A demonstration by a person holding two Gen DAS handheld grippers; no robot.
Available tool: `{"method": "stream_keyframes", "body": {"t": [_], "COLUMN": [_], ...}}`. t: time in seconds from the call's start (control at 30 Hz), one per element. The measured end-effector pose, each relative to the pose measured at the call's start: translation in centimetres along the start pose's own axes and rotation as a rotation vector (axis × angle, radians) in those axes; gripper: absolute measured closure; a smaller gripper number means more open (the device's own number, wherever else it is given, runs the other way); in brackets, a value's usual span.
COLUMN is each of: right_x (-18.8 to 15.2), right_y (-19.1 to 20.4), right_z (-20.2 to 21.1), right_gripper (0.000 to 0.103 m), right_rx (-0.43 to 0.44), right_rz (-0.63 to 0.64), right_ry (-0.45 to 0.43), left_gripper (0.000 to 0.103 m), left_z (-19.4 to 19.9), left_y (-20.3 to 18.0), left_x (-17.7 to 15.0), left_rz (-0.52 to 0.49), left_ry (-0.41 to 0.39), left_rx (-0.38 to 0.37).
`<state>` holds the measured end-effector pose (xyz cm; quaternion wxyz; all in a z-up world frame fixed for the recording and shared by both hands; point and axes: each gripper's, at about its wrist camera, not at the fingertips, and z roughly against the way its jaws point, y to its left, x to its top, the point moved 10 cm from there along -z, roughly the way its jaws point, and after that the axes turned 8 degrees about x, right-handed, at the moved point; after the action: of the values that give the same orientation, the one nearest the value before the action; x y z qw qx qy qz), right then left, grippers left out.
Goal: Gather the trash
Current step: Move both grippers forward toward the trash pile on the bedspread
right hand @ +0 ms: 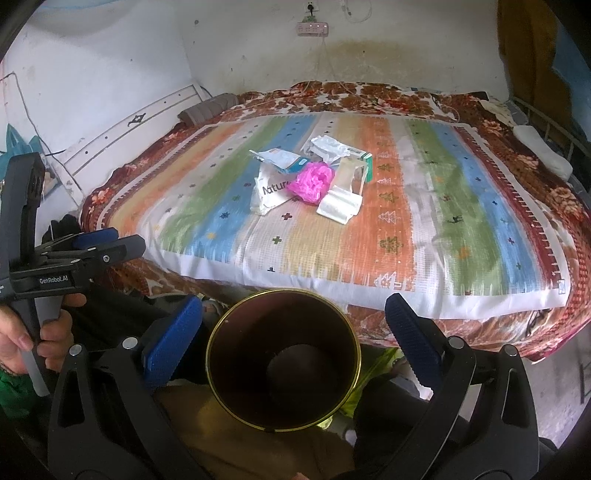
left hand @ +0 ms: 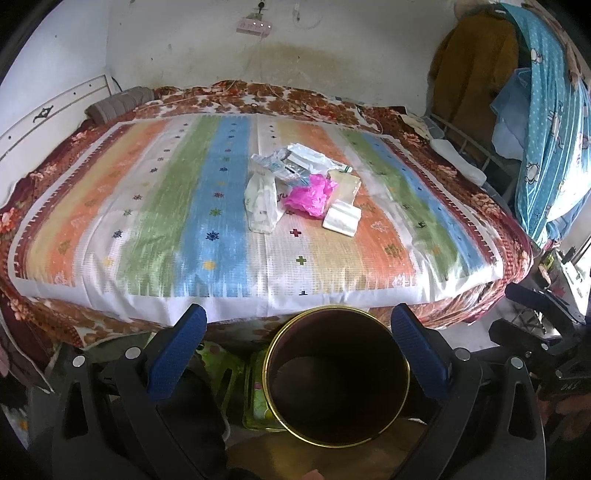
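A pile of trash lies mid-bed on the striped cover: a pink plastic bag, a white bag printed "Nature", a clear folded wrapper, crumpled packets and a green-edged box. A dark bin with a gold rim stands below the bed's near edge, empty inside. My left gripper is open, its blue pads either side of the bin. My right gripper is open too, above the bin.
The bed fills both views, with a floral blanket underneath. A white headboard stands at the left, hanging clothes at the right. A hand holds the left gripper's handle. A power strip hangs on the wall.
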<state>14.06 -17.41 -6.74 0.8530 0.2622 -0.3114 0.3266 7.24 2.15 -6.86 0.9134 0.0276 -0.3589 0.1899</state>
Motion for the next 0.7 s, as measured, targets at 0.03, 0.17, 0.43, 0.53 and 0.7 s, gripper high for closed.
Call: {"method": "stream_keyframes", "body": {"t": [0.03,0.17,0.43,0.53,0.7], "right_x": [0.0,0.0,0.9,1.5,3.1], "right_y": [0.0,0.4,0.4,0.4,-0.2], "right_z": [-0.1,-0.6,-1.3,-1.6,-2.3], "right_gripper": [0.009,0.009,0.009,0.009,0.009], "right_rx": [0.000,0.004,0.022,0.018,-0.006], "right_rz": [0.000,0.013,0.018,0.032,0.056], "right_ry": [0.000,0.012,0.031,0.035,0.037], "left_gripper": [0.006,0.006,0.006,0.006,0.006], "left_z": [-0.1,-0.4,-1.0,-1.3,-2.2], "left_y": [0.0,-0.1,-0.5,-0.5,-0.3], "left_x": [0.0,0.2,1.4,2.3,4.1], "left_rz": [0.001,0.007,0.016,0.031,0.068], "left_ry": [0.002,0.010,0.011,0.016,0.030], "left_rx": [-0.002,-0.010,-0.033,-0.044,-0.049]}}
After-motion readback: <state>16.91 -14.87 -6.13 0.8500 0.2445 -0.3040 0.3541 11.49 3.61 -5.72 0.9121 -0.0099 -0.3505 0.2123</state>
